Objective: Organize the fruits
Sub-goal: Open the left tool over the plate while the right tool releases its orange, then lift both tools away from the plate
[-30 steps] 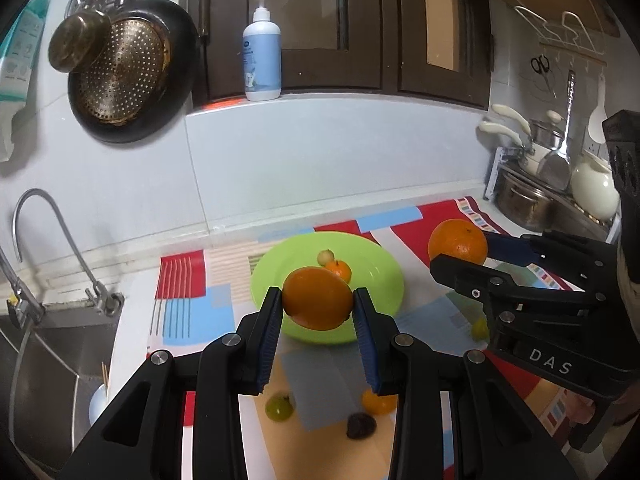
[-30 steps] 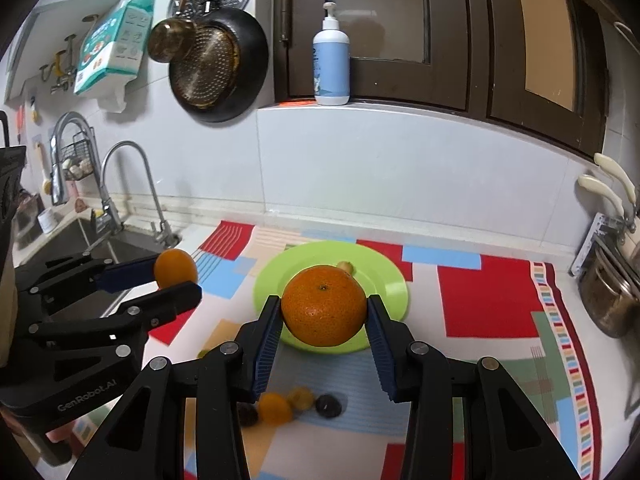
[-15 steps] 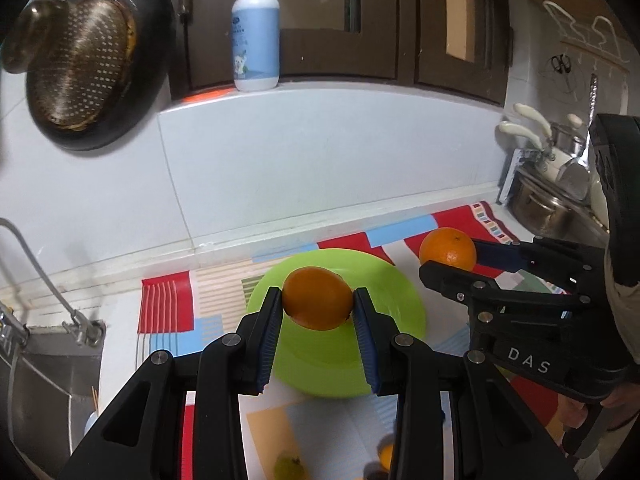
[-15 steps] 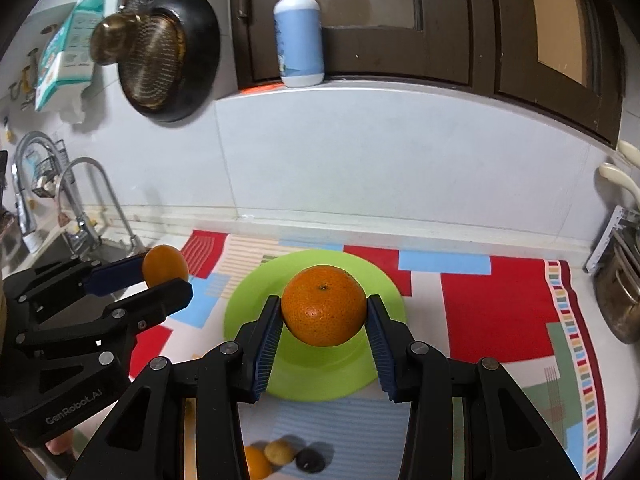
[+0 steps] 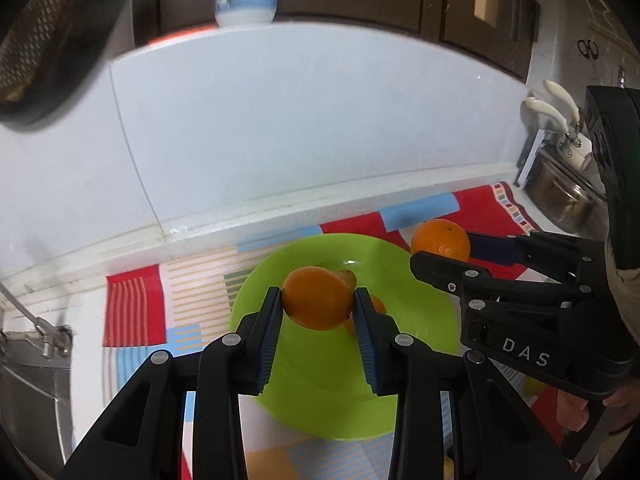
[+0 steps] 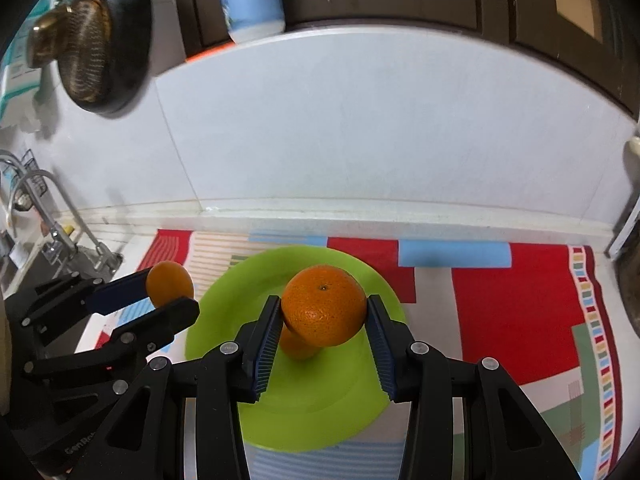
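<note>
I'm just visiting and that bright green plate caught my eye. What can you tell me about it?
The green plate is round, shallow, glossy lime green and looks like plastic. It lies flat on a colourful patchwork mat on the counter, near the white wall. A small orange fruit rests on it, mostly hidden. Two grippers, each clamping an orange, hang above it; neither appears to touch it.

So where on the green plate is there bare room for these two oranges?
The green plate is bare along its left side and across the near half toward the grippers. The centre is crowded: a small orange fruit lies there, with another small fruit behind it. The mat right of the plate is bare too.
</note>
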A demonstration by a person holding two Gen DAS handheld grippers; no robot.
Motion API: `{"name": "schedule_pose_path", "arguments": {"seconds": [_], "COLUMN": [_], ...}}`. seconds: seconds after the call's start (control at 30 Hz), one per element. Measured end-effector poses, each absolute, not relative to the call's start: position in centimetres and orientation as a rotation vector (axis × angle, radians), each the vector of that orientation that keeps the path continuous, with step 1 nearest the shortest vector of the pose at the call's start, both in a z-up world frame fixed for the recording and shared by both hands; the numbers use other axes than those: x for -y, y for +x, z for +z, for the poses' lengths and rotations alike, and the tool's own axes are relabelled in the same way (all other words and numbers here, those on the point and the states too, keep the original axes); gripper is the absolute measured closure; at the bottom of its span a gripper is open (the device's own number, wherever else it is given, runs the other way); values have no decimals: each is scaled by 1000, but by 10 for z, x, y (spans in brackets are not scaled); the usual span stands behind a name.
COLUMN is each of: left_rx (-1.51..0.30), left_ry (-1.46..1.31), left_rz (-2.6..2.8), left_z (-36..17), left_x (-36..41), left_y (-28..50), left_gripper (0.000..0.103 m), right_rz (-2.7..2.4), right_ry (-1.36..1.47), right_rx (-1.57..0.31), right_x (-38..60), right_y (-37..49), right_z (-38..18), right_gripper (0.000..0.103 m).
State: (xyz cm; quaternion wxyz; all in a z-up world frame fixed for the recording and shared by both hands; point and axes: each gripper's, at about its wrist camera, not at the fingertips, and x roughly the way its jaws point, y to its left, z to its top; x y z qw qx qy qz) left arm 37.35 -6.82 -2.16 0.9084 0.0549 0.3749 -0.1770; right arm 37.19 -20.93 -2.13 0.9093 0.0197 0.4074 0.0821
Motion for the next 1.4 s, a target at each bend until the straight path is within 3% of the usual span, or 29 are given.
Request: {"name": "schedule_pose_path", "arguments": {"seconds": [0.77,1.4], "left_rx": [-906,-781], "left_ry": [90,113], "left_rz": [-375,-320], "left_z": [-75,-32], "left_x": [74,57], "left_y": [423,377], "left_gripper": [67,53], "right_rz": [141,151], "right_ry": [54,55], "right_rx": [-961,-880], "right_x": [220,214], "right_y": [416,377], "right_z": [-76,-40], "right_gripper": [60,56]}}
